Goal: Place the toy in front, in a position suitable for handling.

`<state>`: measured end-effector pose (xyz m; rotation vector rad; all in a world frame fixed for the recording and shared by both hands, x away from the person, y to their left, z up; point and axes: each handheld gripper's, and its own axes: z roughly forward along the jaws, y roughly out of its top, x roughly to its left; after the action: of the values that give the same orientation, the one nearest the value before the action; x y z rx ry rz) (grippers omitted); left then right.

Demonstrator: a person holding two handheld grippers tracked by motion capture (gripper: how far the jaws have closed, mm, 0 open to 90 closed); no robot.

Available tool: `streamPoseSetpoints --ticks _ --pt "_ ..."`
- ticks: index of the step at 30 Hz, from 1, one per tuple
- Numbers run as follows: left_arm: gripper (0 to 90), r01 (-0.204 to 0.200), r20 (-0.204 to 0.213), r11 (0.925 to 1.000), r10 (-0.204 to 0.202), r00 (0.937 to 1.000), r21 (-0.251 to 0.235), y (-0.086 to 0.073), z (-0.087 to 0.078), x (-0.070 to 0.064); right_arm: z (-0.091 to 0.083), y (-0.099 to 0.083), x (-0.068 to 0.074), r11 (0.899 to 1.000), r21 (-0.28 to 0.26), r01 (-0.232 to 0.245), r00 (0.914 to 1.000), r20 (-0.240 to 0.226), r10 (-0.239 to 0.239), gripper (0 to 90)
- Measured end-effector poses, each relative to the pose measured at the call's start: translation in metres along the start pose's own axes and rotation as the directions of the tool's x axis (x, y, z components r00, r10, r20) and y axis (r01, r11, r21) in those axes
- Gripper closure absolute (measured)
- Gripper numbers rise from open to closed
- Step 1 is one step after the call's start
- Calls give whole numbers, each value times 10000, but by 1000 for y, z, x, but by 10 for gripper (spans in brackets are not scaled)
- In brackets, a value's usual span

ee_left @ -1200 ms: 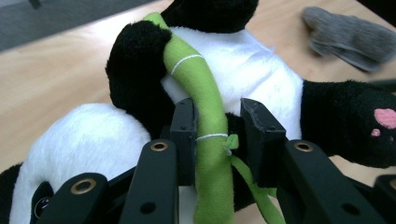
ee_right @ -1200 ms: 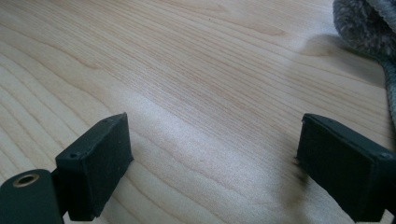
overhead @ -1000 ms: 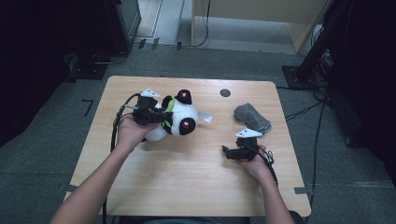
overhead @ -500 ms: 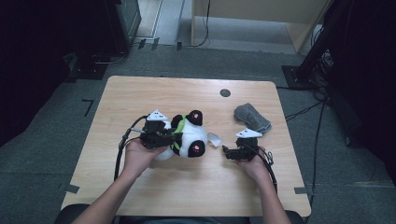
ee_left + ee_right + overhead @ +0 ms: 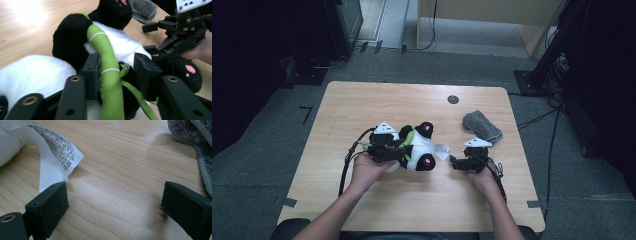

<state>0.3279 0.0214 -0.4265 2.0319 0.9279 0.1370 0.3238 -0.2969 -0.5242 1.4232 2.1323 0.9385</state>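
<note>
At table centre, left tool [image 5: 117,72] clamps panda's bamboo [image 5: 107,75].

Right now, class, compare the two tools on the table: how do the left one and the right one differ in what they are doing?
The left tool is closed around the toy panda's green stalk; the right tool is open and holds nothing. The left tool lies over the panda; the right tool sits beside it, near the white label and grey cloth. Both are black and hand-held.
</note>
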Motion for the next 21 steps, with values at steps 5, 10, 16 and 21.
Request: streamPoseSetpoints --ticks 5,10,16,21 --pt "435 -1 127 10000 2 9999 -11 1 0 0 -1 2 -2 9998 177 61 10000 -67 -60 108" --pt "365 -129 141 9997 132 9998 -223 3 -6 4 -6 7 -8 9992 260 -304 9987 -390 314 164" --pt "349 -76 210 9986 87 9997 -520 6 -19 10 -20 18 -13 9991 -419 -120 9990 -425 102 215" --pt "336 -303 443 9973 333 9985 -674 6 -24 17 -28 26 -19 9982 -483 354 9985 -391 -373 324"
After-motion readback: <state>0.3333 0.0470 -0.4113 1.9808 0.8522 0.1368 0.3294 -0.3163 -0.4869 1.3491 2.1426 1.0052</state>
